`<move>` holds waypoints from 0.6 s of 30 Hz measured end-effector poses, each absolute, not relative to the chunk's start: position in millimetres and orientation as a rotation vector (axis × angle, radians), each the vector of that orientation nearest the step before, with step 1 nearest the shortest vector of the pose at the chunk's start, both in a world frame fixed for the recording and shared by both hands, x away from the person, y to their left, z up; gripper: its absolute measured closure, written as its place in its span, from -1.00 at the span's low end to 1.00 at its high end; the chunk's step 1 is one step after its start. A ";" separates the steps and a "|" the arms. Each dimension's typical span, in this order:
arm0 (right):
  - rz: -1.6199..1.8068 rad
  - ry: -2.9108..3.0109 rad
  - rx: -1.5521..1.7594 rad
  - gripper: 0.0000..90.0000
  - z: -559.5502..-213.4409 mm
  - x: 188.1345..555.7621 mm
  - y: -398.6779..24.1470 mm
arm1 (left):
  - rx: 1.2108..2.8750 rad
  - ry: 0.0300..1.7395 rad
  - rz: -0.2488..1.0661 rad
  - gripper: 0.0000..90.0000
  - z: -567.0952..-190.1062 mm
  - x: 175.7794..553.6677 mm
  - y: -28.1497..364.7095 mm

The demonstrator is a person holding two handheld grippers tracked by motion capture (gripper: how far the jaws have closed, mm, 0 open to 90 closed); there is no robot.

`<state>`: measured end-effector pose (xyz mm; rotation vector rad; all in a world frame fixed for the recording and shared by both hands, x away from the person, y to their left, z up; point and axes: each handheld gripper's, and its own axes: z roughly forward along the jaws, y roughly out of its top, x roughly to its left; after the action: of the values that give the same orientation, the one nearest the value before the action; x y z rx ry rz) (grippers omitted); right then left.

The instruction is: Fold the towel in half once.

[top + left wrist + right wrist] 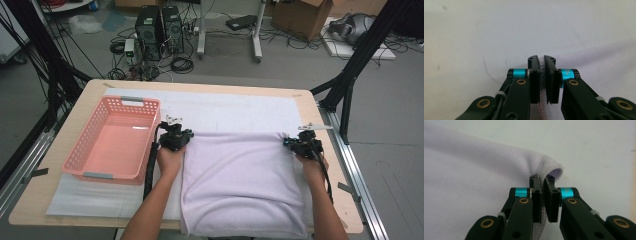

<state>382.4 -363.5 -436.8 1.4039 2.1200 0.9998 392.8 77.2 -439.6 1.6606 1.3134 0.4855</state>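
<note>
On the table are one lilac towel (242,180), one pink basket (114,142) and two grippers.

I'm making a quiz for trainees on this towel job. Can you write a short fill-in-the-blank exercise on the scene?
1. Each gripper is shut on a far corner of the lilac ____.
2. The basket to the left of the towel is coloured ____.
3. The left gripper stands between the towel and the ____.
4. The right gripper pinches the towel's far ____ corner.

Missing words: towel; pink; basket; right
</note>
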 end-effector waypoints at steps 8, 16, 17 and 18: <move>1.048 1.945 1.405 0.91 -420.1 383.9 -384.8 | 1.574 1.235 0.481 0.86 -425.8 418.9 66.7; 1.026 1.943 1.369 0.90 -420.2 405.8 -383.3 | 1.607 1.236 0.482 0.86 -423.9 457.1 65.4; 1.029 1.936 1.365 0.90 -419.8 408.9 -383.0 | 1.614 1.241 0.479 0.86 -421.5 461.2 65.6; 1.039 1.929 1.371 0.90 -418.7 412.3 -382.7 | 1.621 1.247 0.477 0.86 -418.6 466.3 66.0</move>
<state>412.3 -382.7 -418.7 1.3709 1.9290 1.0386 466.3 66.0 -418.6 1.6209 1.2465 0.4772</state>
